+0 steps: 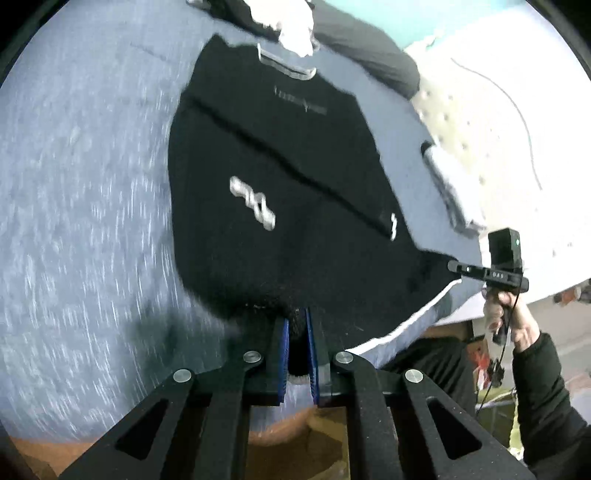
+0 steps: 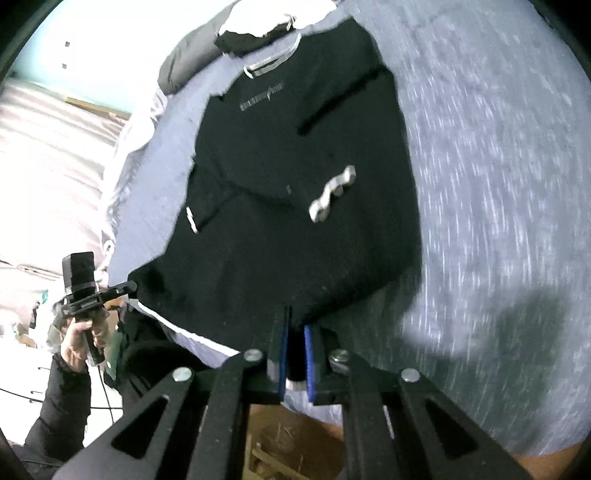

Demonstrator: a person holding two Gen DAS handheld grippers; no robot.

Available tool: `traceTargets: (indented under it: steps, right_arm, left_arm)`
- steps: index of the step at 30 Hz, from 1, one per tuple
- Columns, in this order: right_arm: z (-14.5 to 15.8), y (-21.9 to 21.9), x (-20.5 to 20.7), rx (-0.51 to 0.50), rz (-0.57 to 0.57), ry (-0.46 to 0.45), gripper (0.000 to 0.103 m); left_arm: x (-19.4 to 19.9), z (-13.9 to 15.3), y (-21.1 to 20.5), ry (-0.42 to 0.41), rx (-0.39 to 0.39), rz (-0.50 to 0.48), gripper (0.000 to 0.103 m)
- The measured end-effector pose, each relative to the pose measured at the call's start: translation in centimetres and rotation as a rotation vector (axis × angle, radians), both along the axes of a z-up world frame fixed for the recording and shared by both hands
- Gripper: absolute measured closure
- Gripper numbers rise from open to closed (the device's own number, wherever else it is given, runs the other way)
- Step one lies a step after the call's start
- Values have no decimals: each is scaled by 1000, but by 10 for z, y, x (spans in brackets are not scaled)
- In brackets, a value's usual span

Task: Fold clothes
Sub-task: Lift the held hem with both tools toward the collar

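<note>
— Where did you have the sweatshirt at that point?

— The black sweatshirt lay spread on the grey-blue bedcover, collar at the far end near a heap of dark and white clothes, sleeves already folded in across the chest. I had the near hem in both tools. The left gripper was pinched almost fully closed, with a tuck of black fabric showing between its blue pads. The right gripper was the same — nearly shut, with dark cloth and a strip of pale ribbing caught between the pads.

— Both corners, then?

— Near enough. In the left wrist view I could see the right tool out at the hem's far corner, the hand around its handle, and the hem sagging a little between the two grips.

— What worried you?

— Mostly the bites themselves. Each looked shallow, close to the hem's edge, so I judged a quick pull toward the collar could slide the cloth out of one pair of pads and let that corner drop. If one hand ran ahead of the other, the fold would land skewed. The folded sleeves lay loose on top too — dragging instead of lifting could have rucked them out of place. Both views were blurred, so how many layers each grip held I couldn't tell.
</note>
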State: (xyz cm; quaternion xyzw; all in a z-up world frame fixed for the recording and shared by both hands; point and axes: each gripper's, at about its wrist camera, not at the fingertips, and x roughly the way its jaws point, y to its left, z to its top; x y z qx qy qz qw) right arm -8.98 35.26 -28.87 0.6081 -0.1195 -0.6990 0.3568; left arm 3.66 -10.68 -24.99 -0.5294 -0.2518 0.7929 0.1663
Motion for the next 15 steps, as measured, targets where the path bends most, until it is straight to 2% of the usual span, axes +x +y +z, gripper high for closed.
traceTargets:
  steps: [8,15]
  right_arm:
    - [40,-12,-70,-74,-64,54,96]
    - [49,-32,-160,-113,-127,49,97]
  left_arm:
    - [-81,27,-32,57,46,75,94]
    - [-175,18,-64,45,52,121,94]
